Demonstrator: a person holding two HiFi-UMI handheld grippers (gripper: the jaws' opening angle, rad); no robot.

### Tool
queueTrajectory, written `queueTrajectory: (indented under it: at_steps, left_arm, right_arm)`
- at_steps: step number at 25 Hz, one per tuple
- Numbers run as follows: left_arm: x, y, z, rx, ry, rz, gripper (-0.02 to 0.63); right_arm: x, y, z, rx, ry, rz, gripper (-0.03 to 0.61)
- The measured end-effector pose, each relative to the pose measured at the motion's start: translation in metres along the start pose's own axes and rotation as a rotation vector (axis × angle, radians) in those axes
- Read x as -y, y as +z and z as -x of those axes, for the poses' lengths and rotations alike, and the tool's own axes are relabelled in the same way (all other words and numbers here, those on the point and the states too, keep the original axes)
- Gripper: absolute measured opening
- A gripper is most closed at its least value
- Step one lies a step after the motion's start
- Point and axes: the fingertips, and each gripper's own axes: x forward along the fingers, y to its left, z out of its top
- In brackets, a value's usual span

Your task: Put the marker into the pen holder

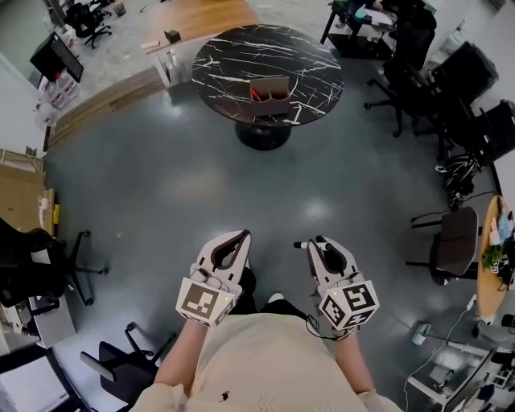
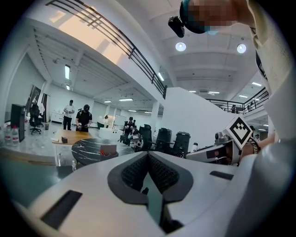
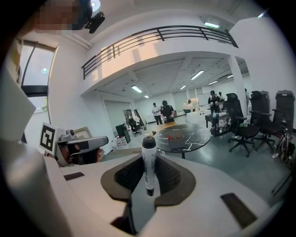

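A white marker with a black cap stands upright between the pads of my right gripper, which is shut on it. In the head view the marker pokes out leftward from the right gripper, held close to the person's body. My left gripper is alongside it, shut and empty; its jaws meet with nothing between them. The cardboard pen holder with red items inside stands on a round black marble table far ahead, also seen small as pen holder and pen holder.
Grey floor lies between me and the table. Black office chairs stand at the right, another chair beside a desk. A wooden desk is behind the table. Cardboard boxes and a dark chair are at the left. People stand far off.
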Motion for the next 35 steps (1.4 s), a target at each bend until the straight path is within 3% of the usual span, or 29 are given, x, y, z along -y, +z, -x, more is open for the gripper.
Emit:
queueTrajectory:
  at_steps: [7, 14, 20, 31, 35]
  left_arm:
    - [-0.072, 0.024, -0.039, -0.006, -0.034, -0.015, 0.008]
    - [-0.102, 0.021, -0.079, -0.032, -0.056, 0.024, 0.008]
    - [-0.118, 0.030, -0.136, -0.031, -0.061, 0.011, 0.008]
    - [-0.158, 0.058, -0.277, -0.057, 0.030, -0.032, 0.008]
    - [-0.163, 0.074, -0.313, -0.034, 0.082, -0.014, 0.008]
  right_arm:
    - [0.004, 0.032, -0.068, 0.011, -0.031, -0.040, 0.089]
    - [0.024, 0.053, -0.109, -0.001, -0.048, -0.038, 0.089]
    - [0.070, 0.068, -0.141, -0.007, -0.053, -0.052, 0.089]
    - [0.177, 0.131, -0.246, -0.015, 0.072, -0.058, 0.089]
    - [0.203, 0.158, -0.273, -0.019, 0.136, -0.032, 0.089]
